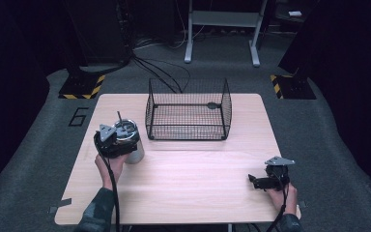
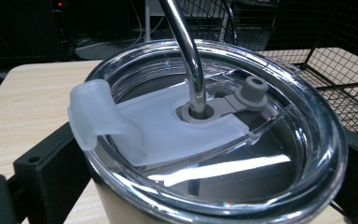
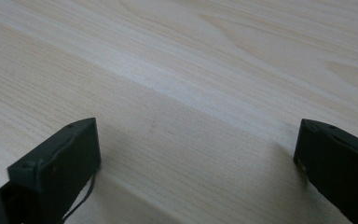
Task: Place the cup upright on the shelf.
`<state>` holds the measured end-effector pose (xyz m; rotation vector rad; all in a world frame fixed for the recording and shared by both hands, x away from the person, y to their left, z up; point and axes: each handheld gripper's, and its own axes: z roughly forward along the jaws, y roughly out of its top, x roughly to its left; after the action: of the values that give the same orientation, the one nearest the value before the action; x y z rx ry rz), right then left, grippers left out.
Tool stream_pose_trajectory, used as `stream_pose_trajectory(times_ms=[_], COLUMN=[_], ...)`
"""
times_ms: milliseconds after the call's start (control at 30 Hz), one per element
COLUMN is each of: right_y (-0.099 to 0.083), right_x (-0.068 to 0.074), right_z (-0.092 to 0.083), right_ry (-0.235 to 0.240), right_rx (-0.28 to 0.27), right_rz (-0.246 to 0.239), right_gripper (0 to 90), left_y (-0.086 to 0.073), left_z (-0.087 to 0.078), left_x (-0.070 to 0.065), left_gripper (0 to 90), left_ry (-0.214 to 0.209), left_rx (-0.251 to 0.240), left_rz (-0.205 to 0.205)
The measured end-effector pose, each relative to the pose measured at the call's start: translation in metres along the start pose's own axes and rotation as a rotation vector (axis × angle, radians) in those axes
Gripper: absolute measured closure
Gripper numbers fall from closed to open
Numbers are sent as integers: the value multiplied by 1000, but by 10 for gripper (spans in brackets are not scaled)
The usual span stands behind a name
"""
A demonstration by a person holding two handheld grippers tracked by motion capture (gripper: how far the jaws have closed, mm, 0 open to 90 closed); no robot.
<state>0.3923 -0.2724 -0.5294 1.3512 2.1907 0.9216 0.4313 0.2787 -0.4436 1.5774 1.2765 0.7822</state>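
A steel tumbler [image 1: 134, 153] with a clear lid [image 2: 242, 172] and a metal straw [image 2: 186, 46] stands at the table's left side. My left gripper [image 1: 121, 141] has one black jaw on each side of the cup just under the lid and is shut on it. A frosted slider and a grey stopper [image 2: 254, 88] sit on the lid. My right gripper [image 1: 257, 182] rests low at the table's front right, its jaws wide apart over bare wood [image 3: 196, 93], holding nothing.
A black wire basket [image 1: 188, 131] stands at the back middle of the wooden table [image 1: 188, 179], just right of the tumbler. Cables and a metal stand's legs [image 1: 222, 29] lie on the floor beyond the table.
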Motion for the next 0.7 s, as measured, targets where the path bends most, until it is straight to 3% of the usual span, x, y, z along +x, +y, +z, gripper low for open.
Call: stream_pose_trajectory(times_ms=[133, 267, 700], right_y=[0, 0, 0], right_x=[-1, -1, 0], right_z=[0, 0, 0], right_ry=[0, -1, -2], right_rx=[-2, 5, 4], right_rz=[-4, -2, 3], right_gripper=[0, 0, 0], left_y=[0, 1, 0], left_z=[0, -1, -3], left_x=[0, -1, 3], left_gripper=[25, 35, 39], left_ry=[1, 4, -25], left_rx=[-3, -1, -11], left_rz=[4, 41, 45])
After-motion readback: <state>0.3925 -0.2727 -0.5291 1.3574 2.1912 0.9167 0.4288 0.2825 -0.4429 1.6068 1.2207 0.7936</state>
